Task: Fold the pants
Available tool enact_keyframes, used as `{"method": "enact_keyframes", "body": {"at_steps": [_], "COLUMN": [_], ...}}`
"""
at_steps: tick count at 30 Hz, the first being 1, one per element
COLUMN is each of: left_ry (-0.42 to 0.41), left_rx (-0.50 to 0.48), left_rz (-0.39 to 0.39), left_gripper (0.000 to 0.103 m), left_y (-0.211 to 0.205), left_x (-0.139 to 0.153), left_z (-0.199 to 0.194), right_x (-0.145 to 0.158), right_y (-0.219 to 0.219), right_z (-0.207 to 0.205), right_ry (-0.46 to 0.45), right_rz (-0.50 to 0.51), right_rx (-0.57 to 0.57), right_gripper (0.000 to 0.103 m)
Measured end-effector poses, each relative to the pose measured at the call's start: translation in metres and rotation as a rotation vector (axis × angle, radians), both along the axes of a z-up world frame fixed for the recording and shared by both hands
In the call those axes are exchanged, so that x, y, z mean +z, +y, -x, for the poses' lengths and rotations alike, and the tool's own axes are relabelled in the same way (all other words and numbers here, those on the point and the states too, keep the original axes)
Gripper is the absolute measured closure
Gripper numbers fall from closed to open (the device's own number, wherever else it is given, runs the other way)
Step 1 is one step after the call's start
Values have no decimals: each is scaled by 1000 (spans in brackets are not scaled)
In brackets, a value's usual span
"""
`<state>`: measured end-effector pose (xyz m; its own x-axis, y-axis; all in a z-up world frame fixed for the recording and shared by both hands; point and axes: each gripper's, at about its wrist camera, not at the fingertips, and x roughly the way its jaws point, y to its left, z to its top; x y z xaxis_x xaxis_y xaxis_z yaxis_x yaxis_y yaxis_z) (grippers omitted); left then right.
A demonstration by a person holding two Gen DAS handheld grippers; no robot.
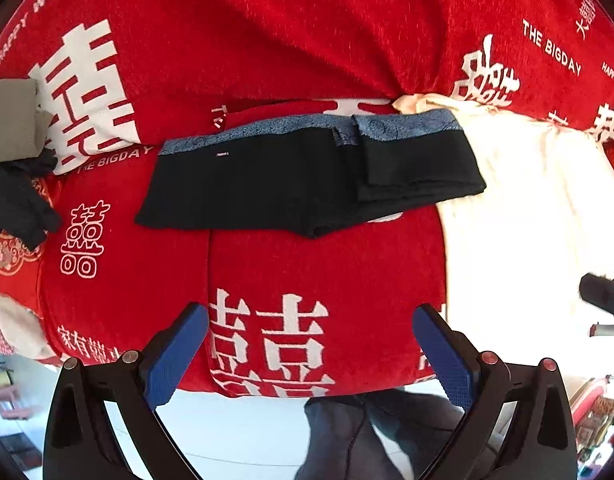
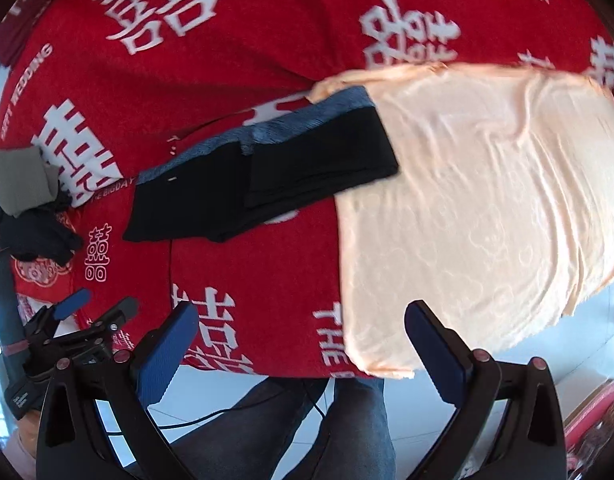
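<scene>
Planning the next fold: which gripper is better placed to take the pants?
Left, marginally. Both grippers are open and off the pants. The left gripper faces them head-on; the right gripper has them up-left, partly facing the cream cloth.

The left gripper (image 1: 310, 344) and the right gripper (image 2: 301, 342) both hover above the bed's near edge, blue-padded jaws spread wide, gripping nothing.

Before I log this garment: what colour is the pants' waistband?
Mottled blue-grey waistband on black pants; clearest in the left wrist view.
</scene>
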<state>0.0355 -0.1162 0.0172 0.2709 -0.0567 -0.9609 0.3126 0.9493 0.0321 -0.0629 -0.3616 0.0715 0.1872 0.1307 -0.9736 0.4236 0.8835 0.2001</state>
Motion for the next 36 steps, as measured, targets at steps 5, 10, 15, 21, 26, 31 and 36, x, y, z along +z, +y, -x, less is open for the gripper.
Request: {"method": "enact_keyframes", "body": {"at_steps": [5, 10, 15, 21, 26, 31, 36], "left_ry": [1, -12, -19, -32, 1, 53, 101], "left_rx": [85, 170, 228, 210, 199, 173, 138], "left_rz": [-13, -15, 30, 45, 53, 66, 40], "left_gripper": [0, 0, 0, 0, 0, 0, 0], "left_y": [16, 52, 94, 144, 165, 172, 166], "left_x": [8, 12, 10, 6, -11, -35, -60], "left_z": [9, 11, -7, -43, -77, -103, -116], "right_x": [-12, -33, -34, -27, -20, -26, -40], "right_y": [-17, -2, 23, 57, 97, 130, 139], "right_z": [23, 27, 11, -39, -79, -102, -105], "right_ry": [-10, 19, 20, -56, -77, -18, 55], "right_rz": [-70, -160, -171, -167, -155, -141, -104], "right_rx": [-40, 4, 40, 27, 44, 62, 42], "right_gripper": [0, 0, 0, 0, 0, 0, 0]}}
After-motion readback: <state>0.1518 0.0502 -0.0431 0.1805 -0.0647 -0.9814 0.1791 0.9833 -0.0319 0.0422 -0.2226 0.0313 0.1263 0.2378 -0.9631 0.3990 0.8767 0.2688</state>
